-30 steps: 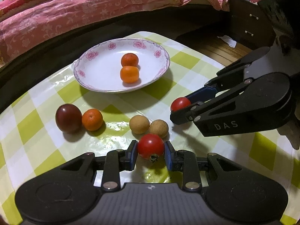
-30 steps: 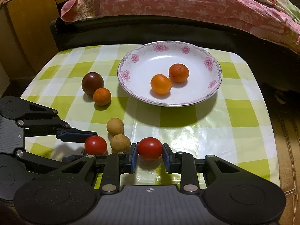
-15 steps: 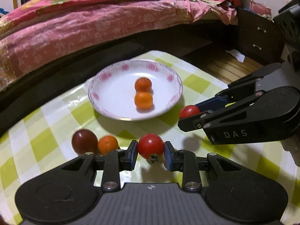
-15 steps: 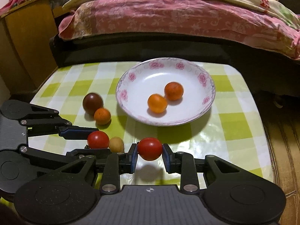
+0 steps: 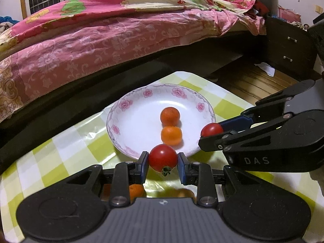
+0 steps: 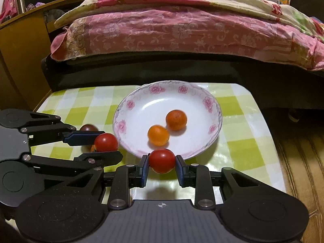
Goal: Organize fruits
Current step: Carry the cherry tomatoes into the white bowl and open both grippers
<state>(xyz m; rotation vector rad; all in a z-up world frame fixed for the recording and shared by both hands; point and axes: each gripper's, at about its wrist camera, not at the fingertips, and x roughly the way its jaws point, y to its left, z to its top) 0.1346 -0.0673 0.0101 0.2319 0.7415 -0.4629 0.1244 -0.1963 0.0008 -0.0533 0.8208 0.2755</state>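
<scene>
Nearest the lens, a red tomato (image 5: 163,158) is clenched between the fingers of the left gripper (image 5: 163,163), stem end down, and it is now held just at the near rim of the plate (image 5: 121,125). A second red tomato (image 6: 162,160) is pinched the same way by the right gripper (image 6: 162,167), also poised at the plate's near edge. A second ago both tomatoes were being carried low over the counter (image 6: 239,147), well short of the plate; since then both have been lifted and brought forward together, so the plate is seen from a lower, closer angle. That is judged to mean the carry is nearly finished and only the release over the plate remains.

Under the left gripper, a small orange fruit (image 5: 136,190) and a brownish one, blurred, are glimpsed on the counter, where earlier they lay in open view ahead. A dark plum (image 6: 88,127) is half hidden behind the left fingers in the right view. Those fruits are not yet gathered.

Further out, two oranges (image 5: 170,125) are seen resting on the plate, touching or nearly so, unmoved from before. Beyond the counter, the bed (image 5: 121,32) with its pink cover is now shown far more fully.
</scene>
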